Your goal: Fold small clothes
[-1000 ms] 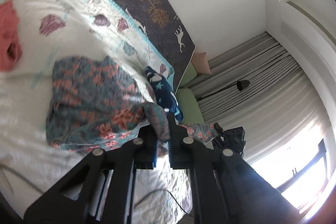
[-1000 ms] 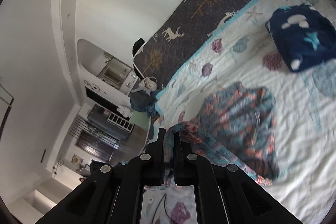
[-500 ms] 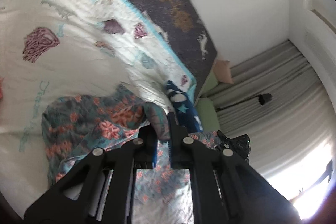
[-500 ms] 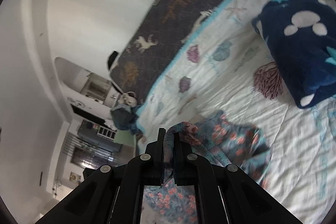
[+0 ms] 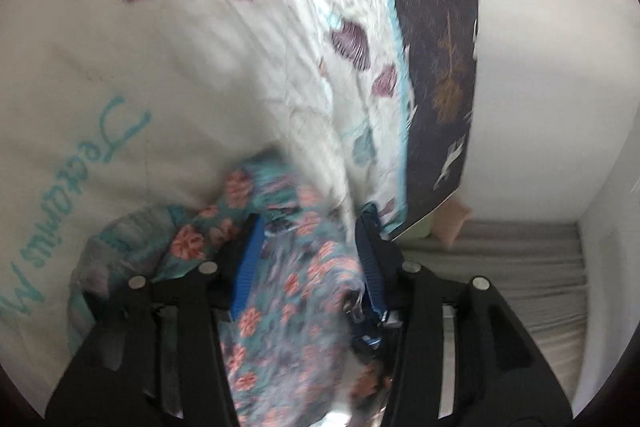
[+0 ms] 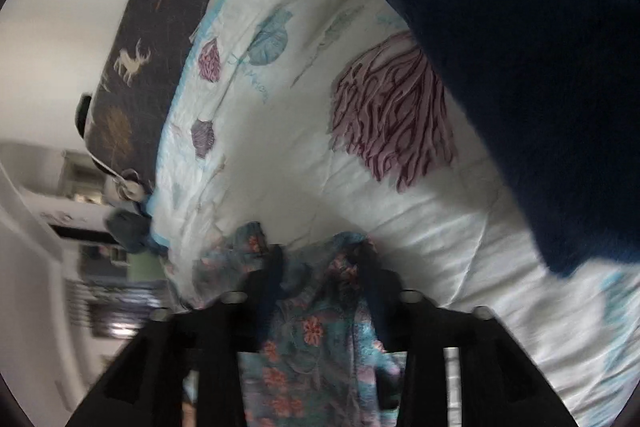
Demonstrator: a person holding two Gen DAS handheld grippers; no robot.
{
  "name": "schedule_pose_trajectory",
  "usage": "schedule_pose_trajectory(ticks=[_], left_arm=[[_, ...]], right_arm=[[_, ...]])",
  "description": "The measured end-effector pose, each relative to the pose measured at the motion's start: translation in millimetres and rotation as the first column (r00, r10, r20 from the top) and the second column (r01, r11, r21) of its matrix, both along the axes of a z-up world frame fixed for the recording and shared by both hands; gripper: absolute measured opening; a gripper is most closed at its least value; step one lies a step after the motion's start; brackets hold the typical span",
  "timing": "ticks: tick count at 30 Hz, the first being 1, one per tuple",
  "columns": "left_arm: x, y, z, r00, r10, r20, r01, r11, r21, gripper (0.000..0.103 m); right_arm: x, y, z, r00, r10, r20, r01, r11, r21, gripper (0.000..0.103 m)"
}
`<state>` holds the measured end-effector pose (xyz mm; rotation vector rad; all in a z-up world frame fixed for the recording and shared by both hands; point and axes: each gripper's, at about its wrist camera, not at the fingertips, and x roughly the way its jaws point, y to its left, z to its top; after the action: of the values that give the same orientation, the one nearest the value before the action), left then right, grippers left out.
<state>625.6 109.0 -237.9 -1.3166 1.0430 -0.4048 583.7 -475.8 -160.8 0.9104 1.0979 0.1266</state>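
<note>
A small teal garment with coral flowers (image 5: 288,287) lies on the white quilt. In the left wrist view my left gripper (image 5: 308,227) is open, its blue-padded fingers (image 5: 250,259) spread either side of the cloth, low over the bed. In the right wrist view my right gripper (image 6: 320,255) is also open, with the same flowered garment (image 6: 312,343) lying loose between and under its fingers. Both views are blurred by motion.
The white quilt (image 5: 160,75) with purple coral and teal prints covers the bed. A dark blue plush blanket (image 6: 520,47) lies close at the right. A dark deer-print cover (image 5: 440,47) lies behind the quilt. Grey curtains (image 5: 500,267) hang beyond.
Both grippers carried the garment's edge forward and down to the bed, then opened and let it go. The cloth now lies loose between the spread fingers.
</note>
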Motion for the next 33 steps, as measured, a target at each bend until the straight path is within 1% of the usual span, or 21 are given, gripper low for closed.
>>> schedule_pose_trajectory(ticks=[1,2,3,4,5,6,8,10,12,13,14,15,17,19,21,23,25,27,30,32,33], left_arm=[[0,4,5,1.000,0.009,0.008,-0.009,1.000,0.013,0.051],[-1,8,12,1.000,0.012,0.021,-0.012,0.999,0.038,0.054],[-3,12,22,0.999,0.007,0.043,-0.010,0.998,0.070,0.057],[-5,14,29,0.998,-0.002,0.059,-0.004,0.996,0.093,0.058],[-8,16,37,0.997,-0.020,0.068,0.011,0.992,0.123,0.061],[-14,17,46,0.996,-0.056,0.068,0.043,0.984,0.175,0.064],[-22,18,54,0.992,-0.109,0.058,0.091,0.963,0.253,0.066],[-41,23,60,0.987,-0.152,0.057,0.123,0.932,0.341,0.069],[-63,31,62,0.981,-0.187,0.046,0.153,0.902,0.404,0.074],[-75,36,59,0.976,-0.213,0.032,0.180,0.888,0.423,0.074],[-83,39,57,0.972,-0.233,0.016,0.204,0.881,0.427,0.074],[-92,42,54,0.968,-0.250,0.002,0.226,0.878,0.422,0.074],[-109,46,48,0.962,-0.274,-0.012,0.256,0.880,0.401,0.074],[-121,47,42,0.958,-0.285,-0.018,0.270,0.883,0.384,0.074],[-132,46,33,0.953,-0.302,-0.035,0.293,0.884,0.364,0.074],[-138,45,22,0.951,-0.303,-0.056,0.304,0.889,0.342,0.074],[-143,46,13,0.954,-0.293,-0.064,0.298,0.900,0.318,0.074],[-147,47,2,0.961,-0.271,-0.048,0.273,0.918,0.289,0.074],[-151,49,-10,0.970,-0.242,-0.006,0.236,0.940,0.244,0.074],[-152,50,-9,0.972,-0.233,0.035,0.219,0.946,0.239,0.074],[-153,49,-9,0.971,-0.230,0.062,0.209,0.949,0.238,0.074]], right_arm=[[-1,0,7,1.000,0.006,0.020,-0.005,0.999,-0.034,0.061],[-6,0,20,0.999,-0.002,0.049,0.007,0.994,-0.108,0.069],[-10,0,30,0.998,-0.010,0.069,0.021,0.986,-0.167,0.079],[-15,2,41,0.996,-0.016,0.090,0.036,0.973,-0.227,0.083],[-21,5,53,0.993,-0.008,0.114,0.041,0.956,-0.290,0.083],[-27,10,65,0.991,0.026,0.130,0.020,0.940,-0.341,0.083],[-41,21,80,0.986,0.115,0.121,-0.057,0.913,-0.404,0.084],[-58,31,83,0.978,0.188,0.094,-0.128,0.889,-0.439,0.086],[-90,45,78,0.954,0.295,0.060,-0.238,0.861,-0.450,0.087],[-101,50,74,0.942,0.332,0.047,-0.278,0.853,-0.442,0.087],[-115,54,68,0.932,0.360,0.029,-0.314,0.849,-0.424,0.087],[-130,56,61,0.927,0.374,0.011,-0.341,0.857,-0.386,0.087],[-153,51,43,0.925,0.381,-0.020,-0.369,0.881,-0.294,0.087],[-166,47,32,0.927,0.375,-0.030,-0.371,0.897,-0.240,0.087],[-176,39,21,0.942,0.333,-0.049,-0.335,0.915,-0.226,0.087],[-185,30,15,0.959,0.283,-0.034,-0.284,0.937,-0.202,0.087],[-192,25,15,0.970,0.245,-0.005,-0.242,0.954,-0.175,0.087],[-197,22,15,0.974,0.226,0.007,-0.223,0.962,-0.157,0.087],[-206,21,18,0.976,0.216,0.002,-0.212,0.959,-0.186,0.087],[-208,31,31,0.981,0.194,0.020,-0.181,0.945,-0.274,0.087],[-209,38,45,0.980,0.194,0.039,-0.168,0.920,-0.354,0.087]])
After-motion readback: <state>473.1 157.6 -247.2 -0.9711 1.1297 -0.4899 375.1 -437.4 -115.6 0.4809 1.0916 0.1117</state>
